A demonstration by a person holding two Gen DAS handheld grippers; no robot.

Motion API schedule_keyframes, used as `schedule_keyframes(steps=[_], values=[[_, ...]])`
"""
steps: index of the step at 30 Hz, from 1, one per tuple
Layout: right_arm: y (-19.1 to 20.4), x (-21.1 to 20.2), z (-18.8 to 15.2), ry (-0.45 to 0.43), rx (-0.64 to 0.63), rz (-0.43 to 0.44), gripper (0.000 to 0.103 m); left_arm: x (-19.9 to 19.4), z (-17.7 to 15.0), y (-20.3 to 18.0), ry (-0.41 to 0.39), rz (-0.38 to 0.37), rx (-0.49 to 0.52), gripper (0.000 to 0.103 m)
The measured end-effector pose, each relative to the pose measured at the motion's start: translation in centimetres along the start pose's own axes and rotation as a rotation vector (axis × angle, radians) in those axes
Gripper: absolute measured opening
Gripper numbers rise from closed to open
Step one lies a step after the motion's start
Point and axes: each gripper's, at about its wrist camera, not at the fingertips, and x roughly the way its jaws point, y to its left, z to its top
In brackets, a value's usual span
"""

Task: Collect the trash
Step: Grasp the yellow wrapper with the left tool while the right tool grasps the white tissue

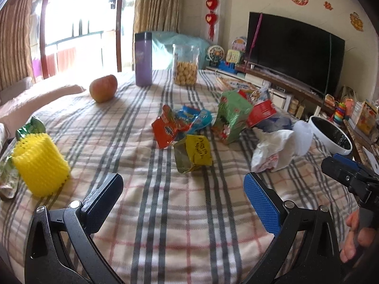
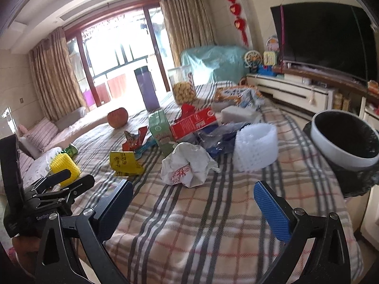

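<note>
Trash lies on a plaid tablecloth (image 1: 165, 208): a yellow wrapper (image 1: 193, 153), an orange wrapper (image 1: 165, 130), a blue wrapper (image 1: 194, 118), a green carton (image 1: 233, 116), a red carton (image 1: 261, 112), a crumpled white bag (image 1: 274, 151) and a yellow foam net (image 1: 40, 165). My left gripper (image 1: 183, 187) is open and empty, just short of the yellow wrapper. My right gripper (image 2: 193, 195) is open and empty, just short of the white bag (image 2: 187, 165). A white foam net (image 2: 255, 146) lies beside a white bin with a black liner (image 2: 343, 137) at the table's right edge.
An apple (image 1: 103, 87), a purple bottle (image 1: 143, 59) and a jar of snacks (image 1: 185, 65) stand at the far end. A TV (image 1: 293, 52) on a low cabinet is at the right. A sofa (image 2: 47, 137) is at the left.
</note>
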Motion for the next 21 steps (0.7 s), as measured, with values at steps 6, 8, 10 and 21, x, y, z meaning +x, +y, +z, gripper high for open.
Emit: schedule_keyframes(steps=[6,8,10,21], values=[[-0.9,3.1,0.7,0.075,0.022,0.01,0.088,2.5,1.0,0.3,0.042,-0.013,-0.01,0.099],[-1.0,4.0,1.0,0.097,0.018,0.012,0.084,3.3,1.5,0.2,0.056,-0.016,-0.006,0.095],[-1.2,4.7,1.3,0.112,0.019,0.019,0.083,4.5,2.0,0.2,0.08,-0.022,-0.01,0.093],[-1.8,7.8,1.1,0.2,0.043,0.065,0.018,6.8,2.1,-0.6,0.162,-0.098,0.007,0.021]])
